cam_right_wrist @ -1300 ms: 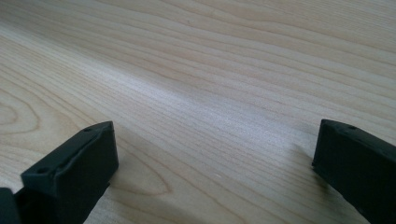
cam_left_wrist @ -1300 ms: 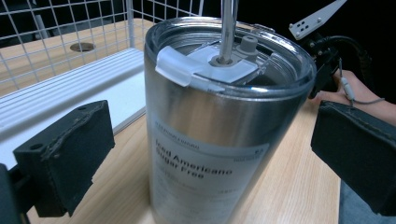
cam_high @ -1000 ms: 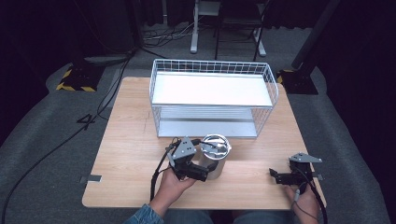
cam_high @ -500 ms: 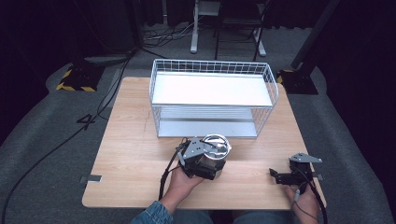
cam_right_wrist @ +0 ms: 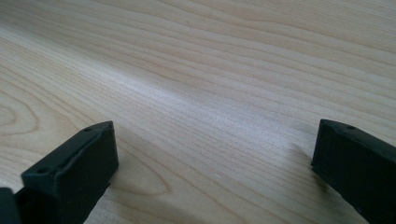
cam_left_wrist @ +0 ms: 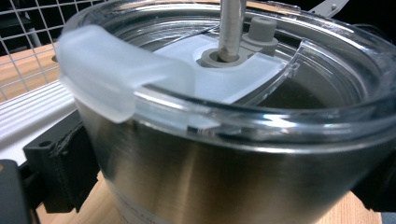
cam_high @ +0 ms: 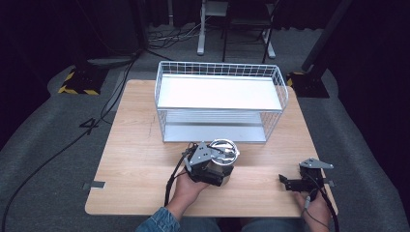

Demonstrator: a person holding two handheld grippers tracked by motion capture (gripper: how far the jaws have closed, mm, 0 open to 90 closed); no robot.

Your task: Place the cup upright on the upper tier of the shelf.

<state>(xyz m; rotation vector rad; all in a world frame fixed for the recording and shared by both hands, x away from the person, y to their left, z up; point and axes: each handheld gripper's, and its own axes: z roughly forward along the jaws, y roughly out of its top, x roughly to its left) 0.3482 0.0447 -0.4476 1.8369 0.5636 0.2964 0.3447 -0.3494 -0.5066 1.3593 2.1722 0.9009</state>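
- High view: the wooden table (cam_high: pixel 135 159) is evenly lit from above, while the floor and room beyond its edges are dark.
- Left gripper view: glare streaks on a steel cup (cam_left_wrist: pixel 210 172); its lid tab is blurred.
- Right gripper view: bright tabletop, soft shadows beside the jaws.

a recording studio: black curtains (cam_high: pixel 58 29), floor cables (cam_high: pixel 48 154), hazard-taped stand base (cam_high: pixel 77 82).

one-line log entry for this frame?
left hand-held gripper: around steel tumbler, grip unclear | right hand-held gripper: open over table | wire rack: empty
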